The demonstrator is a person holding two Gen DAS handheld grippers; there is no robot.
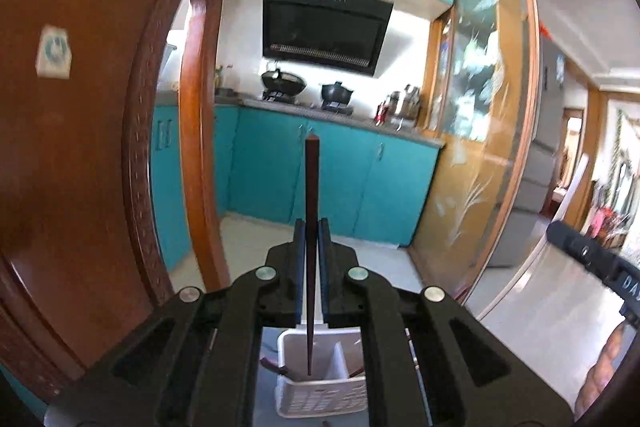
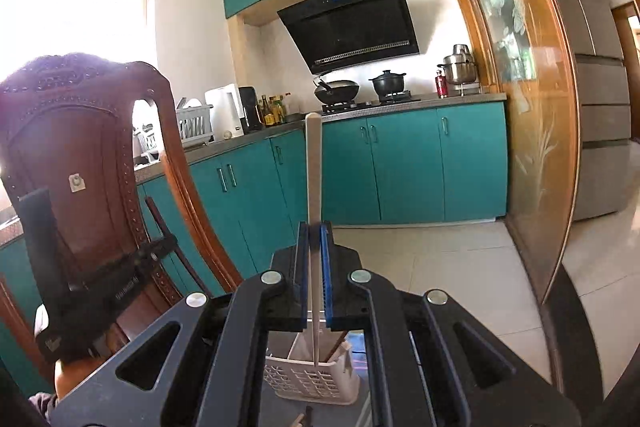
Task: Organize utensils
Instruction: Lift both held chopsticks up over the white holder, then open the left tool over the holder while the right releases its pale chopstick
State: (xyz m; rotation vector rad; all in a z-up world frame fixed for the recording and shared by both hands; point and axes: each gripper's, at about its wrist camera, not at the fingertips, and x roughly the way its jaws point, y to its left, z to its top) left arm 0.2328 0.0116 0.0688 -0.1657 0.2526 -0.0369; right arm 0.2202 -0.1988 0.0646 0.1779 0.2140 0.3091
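Observation:
My left gripper (image 1: pixel 311 227) is shut on a dark brown chopstick (image 1: pixel 311 195) that stands upright, its lower tip hanging over a white slotted utensil holder (image 1: pixel 320 397) below the jaws. Some dark utensils lie in that holder. My right gripper (image 2: pixel 314 229) is shut on a white chopstick (image 2: pixel 313 167), also upright, its lower tip inside the same white holder (image 2: pixel 308 381). The left gripper (image 2: pixel 100 267) shows at the left of the right wrist view; the right gripper's body (image 1: pixel 592 259) shows at the right edge of the left wrist view.
A carved wooden chair back (image 1: pixel 80 147) (image 2: pixel 92 163) stands close on the left. Behind are teal kitchen cabinets (image 2: pixel 408 163), a stove with pots (image 2: pixel 360 91), a range hood (image 2: pixel 352 23), a glass sliding door (image 2: pixel 532 107) and a fridge (image 2: pixel 592 87).

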